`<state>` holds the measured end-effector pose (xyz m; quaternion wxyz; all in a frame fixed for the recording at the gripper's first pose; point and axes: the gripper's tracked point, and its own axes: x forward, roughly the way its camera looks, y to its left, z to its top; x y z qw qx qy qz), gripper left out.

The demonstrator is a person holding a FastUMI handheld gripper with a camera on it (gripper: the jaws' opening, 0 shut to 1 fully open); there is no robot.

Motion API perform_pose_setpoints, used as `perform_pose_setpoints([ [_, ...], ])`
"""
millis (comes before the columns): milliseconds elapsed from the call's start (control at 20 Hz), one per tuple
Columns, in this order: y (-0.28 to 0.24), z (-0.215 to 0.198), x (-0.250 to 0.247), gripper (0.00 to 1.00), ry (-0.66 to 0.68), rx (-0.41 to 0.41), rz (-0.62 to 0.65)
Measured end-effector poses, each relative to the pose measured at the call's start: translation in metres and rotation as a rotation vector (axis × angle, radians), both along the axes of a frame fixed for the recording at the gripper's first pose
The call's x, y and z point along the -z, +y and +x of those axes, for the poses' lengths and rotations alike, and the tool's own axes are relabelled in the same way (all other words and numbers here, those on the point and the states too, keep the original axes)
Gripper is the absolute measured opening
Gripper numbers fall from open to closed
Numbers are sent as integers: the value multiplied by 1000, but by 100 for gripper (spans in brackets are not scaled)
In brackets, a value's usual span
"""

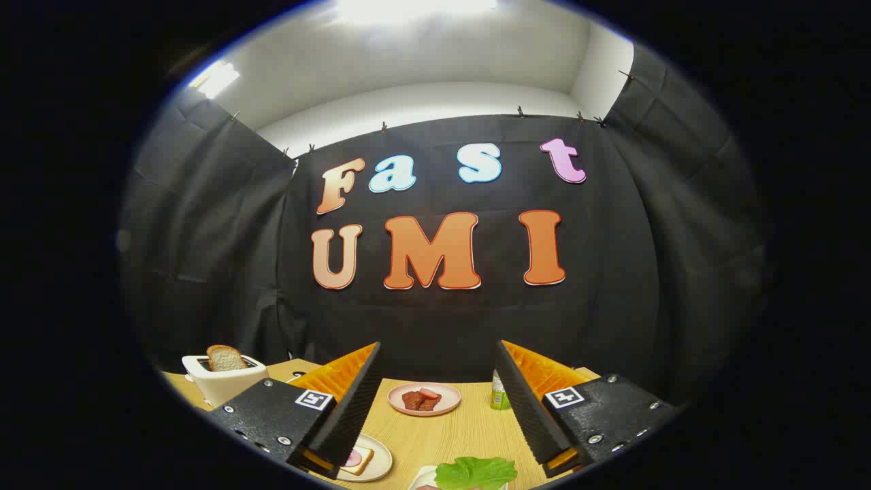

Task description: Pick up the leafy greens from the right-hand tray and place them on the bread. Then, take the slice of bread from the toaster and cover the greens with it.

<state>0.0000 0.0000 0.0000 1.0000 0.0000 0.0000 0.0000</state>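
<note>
Ruffled green lettuce leaves (475, 472) on their white tray (420, 479) look light, limp and tearable; I'd pinch the thick middle fold, not an edge. My gripper (439, 408) hangs wide open above them, holding nothing.

no readable text, square markers on fingers (314, 399)

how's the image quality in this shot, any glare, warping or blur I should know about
Gripper view: ceiling lights blow out to white glare; the fisheye bends the booth walls and wooden table. The open claw, toaster with its bread slice, meat plate and leafy greens look sharp and evenly lit, without harsh shadows.
</note>
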Motion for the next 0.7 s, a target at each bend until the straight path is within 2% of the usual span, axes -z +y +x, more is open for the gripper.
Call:
perform_pose_setpoints([
  [700, -7, 1, 13, 97, 25, 12, 10],
])
